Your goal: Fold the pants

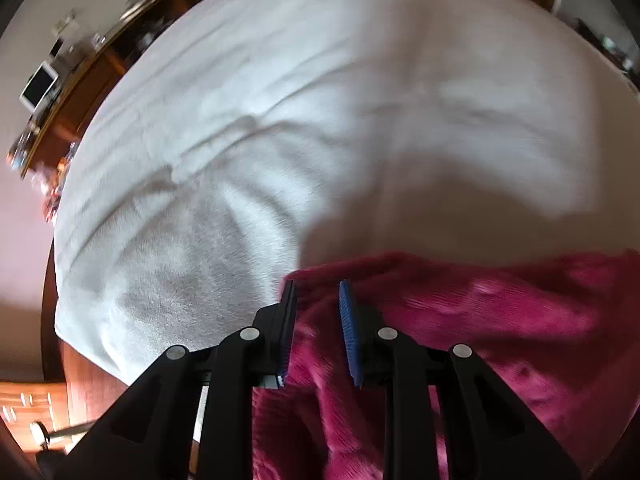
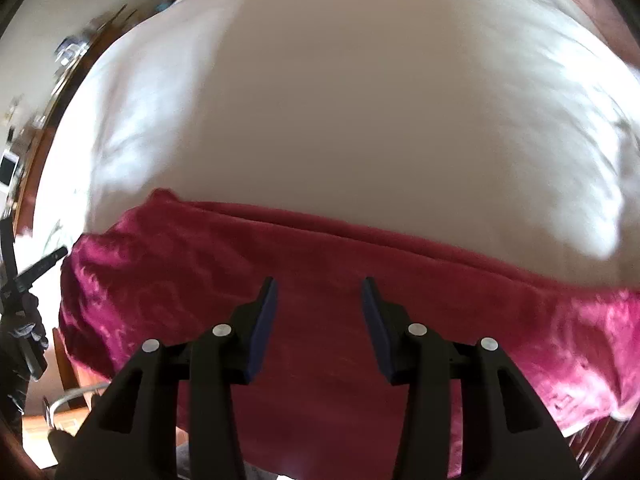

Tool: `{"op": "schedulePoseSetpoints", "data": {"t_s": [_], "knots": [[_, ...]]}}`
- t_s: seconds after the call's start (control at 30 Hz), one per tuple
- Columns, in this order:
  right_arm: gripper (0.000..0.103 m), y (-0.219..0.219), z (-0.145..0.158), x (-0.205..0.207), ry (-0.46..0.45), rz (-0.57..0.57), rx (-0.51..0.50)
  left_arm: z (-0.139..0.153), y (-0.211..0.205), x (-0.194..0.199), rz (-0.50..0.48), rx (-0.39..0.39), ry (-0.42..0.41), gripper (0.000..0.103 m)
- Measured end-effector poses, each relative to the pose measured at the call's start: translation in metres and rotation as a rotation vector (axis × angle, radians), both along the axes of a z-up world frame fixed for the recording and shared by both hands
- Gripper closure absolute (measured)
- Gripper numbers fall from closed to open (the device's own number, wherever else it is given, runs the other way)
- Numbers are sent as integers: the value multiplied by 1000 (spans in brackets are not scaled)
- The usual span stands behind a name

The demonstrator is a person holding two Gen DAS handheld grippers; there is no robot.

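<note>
Crimson ribbed velvety pants (image 2: 320, 320) lie stretched along the near edge of the white-sheeted bed (image 2: 340, 100), left tongs (image 1: 316, 312) narrowly parted over one end, right tongs (image 2: 318, 308) wider apart above the middle, neither gripping, likely positioning for a fold.

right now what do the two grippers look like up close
Both are matte black plastic. The left gripper and right gripper each have two angular fingers with round silver pins at the joints and flat blue textured pads lining the jaws. No cables or markings show.
</note>
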State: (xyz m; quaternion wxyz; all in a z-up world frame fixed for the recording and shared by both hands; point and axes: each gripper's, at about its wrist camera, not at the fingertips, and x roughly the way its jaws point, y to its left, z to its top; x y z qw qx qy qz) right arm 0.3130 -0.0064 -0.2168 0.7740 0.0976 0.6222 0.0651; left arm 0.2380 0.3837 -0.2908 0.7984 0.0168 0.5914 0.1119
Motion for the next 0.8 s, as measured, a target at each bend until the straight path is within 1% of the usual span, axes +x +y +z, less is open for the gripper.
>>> {"op": "schedulePoseSetpoints", "data": {"t_s": [0.07, 0.13, 0.2, 0.23, 0.3, 0.37, 0.4, 0.47, 0.57, 0.63, 0.7, 0.8], "knots": [[58, 14, -2, 0, 4, 25, -6, 10, -16, -3, -48, 1, -19, 80], [58, 4, -14, -5, 20, 21, -8, 14, -34, 0, -85, -19, -31, 80], [58, 0, -19, -13, 33, -1, -17, 15, -56, 3, -123, -58, -36, 79], [58, -10, -25, -20, 38, -15, -21, 16, -68, 5, -139, -68, -39, 79], [58, -23, -27, -26, 46, -44, -28, 15, -93, 7, -192, -94, -38, 79], [58, -40, -30, -34, 51, -84, -43, 14, -117, 9, -254, -97, -39, 79], [58, -52, -31, -38, 52, -110, -54, 13, -136, 8, -301, -95, -37, 79], [58, -73, -31, -46, 52, -159, -75, 12, -160, 5, -351, -99, -33, 79], [58, -117, -32, -60, 59, -253, -101, 8, -195, -1, -396, -131, -14, 79], [58, -151, -34, -75, 69, -325, -118, 7, -226, -13, -452, -138, -4, 79], [59, -178, -35, -91, 79, -374, -122, 5, -251, -25, -489, -132, -1, 79], [58, -220, -36, -120, 86, -432, -136, 2, -288, -44, -508, -151, 25, 79]]}}
